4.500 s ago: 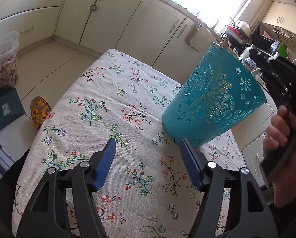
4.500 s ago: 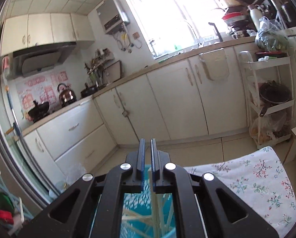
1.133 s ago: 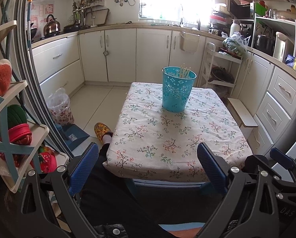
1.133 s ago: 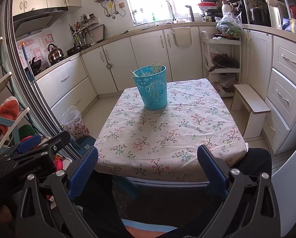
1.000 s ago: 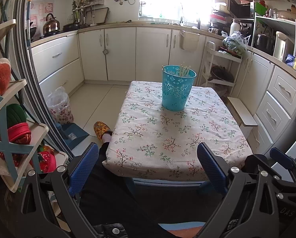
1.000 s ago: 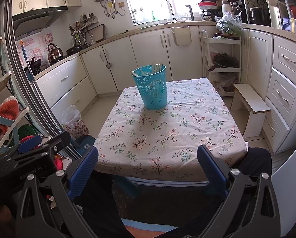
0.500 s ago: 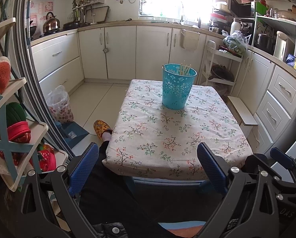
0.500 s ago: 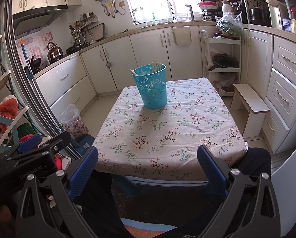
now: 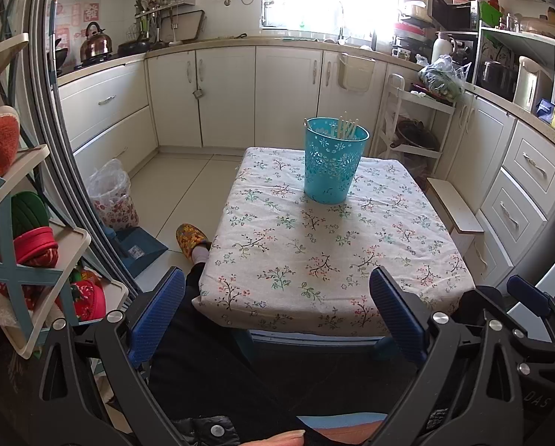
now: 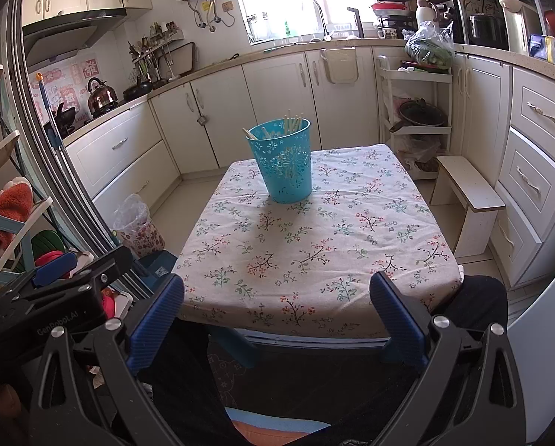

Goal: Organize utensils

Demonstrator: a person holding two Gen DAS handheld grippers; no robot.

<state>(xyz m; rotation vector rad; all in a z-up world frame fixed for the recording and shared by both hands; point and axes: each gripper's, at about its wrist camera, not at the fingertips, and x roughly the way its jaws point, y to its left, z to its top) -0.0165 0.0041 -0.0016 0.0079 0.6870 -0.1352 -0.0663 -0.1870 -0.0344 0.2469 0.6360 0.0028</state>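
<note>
The left hand-held gripper (image 9: 275, 310) hangs off the near edge of the tabletop (image 9: 326, 252), its blue fingers (image 9: 156, 314) spread wide with nothing between them. Toward the far edge, near the middle, a teal perforated plastic bucket (image 9: 332, 165) stands upright on the floral cloth, with pale chopsticks (image 9: 346, 126) leaning inside and poking above its rim. The right hand-held gripper (image 10: 277, 314) is also held back from the near edge, well apart from the bucket, its fingers likewise spread and holding nothing.
</note>
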